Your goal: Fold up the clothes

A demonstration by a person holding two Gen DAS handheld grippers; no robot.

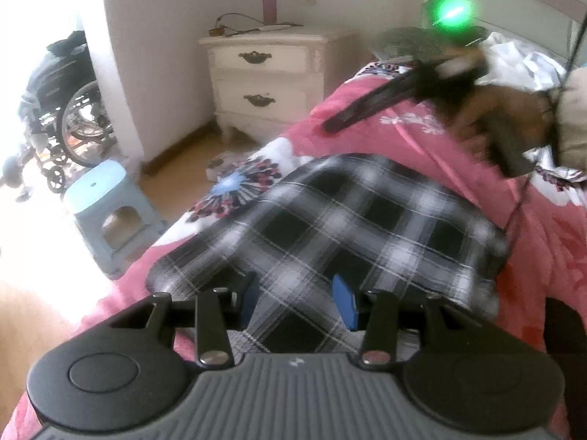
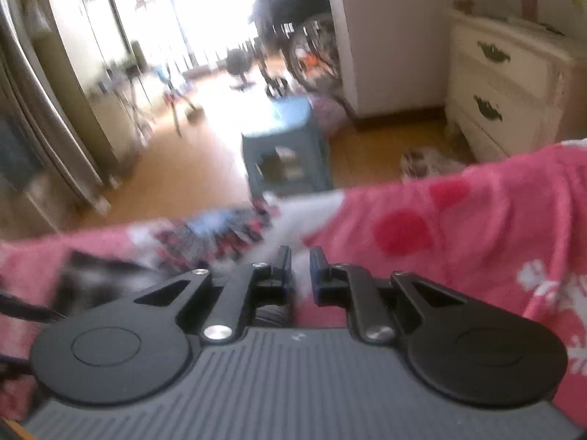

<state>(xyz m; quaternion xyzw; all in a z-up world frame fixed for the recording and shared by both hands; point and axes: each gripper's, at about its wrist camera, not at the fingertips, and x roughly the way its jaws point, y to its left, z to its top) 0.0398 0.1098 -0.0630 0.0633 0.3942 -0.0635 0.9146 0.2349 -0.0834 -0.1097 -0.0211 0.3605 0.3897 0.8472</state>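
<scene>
Left wrist view.
- Your left gripper point(image 1: 299, 295): fingers part-way apart, blue pads showing. The near edge of the plaid garment point(image 1: 330, 227) runs between them; whether the pads press on the cloth you cannot tell from here.
- Plaid garment: black, grey and white check, lying spread on the pink floral bedspread point(image 1: 422, 135), near the bed's edge.
- Your right gripper point(image 1: 330, 124): seen from outside at upper right, blurred, held in a hand point(image 1: 491, 110) above the bedspread beyond the garment; its long dark fingers point(image 1: 374, 104) point left. A green light point(image 1: 455, 9) glows on top of it.
- White nightstand point(image 1: 264, 77): two drawers with dark handles, against the wall, cables and a dark red cylinder point(image 1: 269, 9) on top.
- Light blue plastic stool point(image 1: 110, 212): on the wooden floor beside the bed.
- Wheelchair point(image 1: 69, 110): in the bright doorway at left.

Right wrist view (blurred).
- Your right gripper point(image 2: 301, 267): fingers drawn narrow, a slim gap between them, nothing in it.
- Pink floral bedspread point(image 2: 477, 227): beneath and ahead of the fingers.
- Plaid garment point(image 2: 99, 278): a dark checked patch at the left, well apart from the fingertips.
- Blue stool point(image 2: 290, 146), nightstand point(image 2: 506, 84), wheelchair point(image 2: 304, 36): beyond the bed.
</scene>
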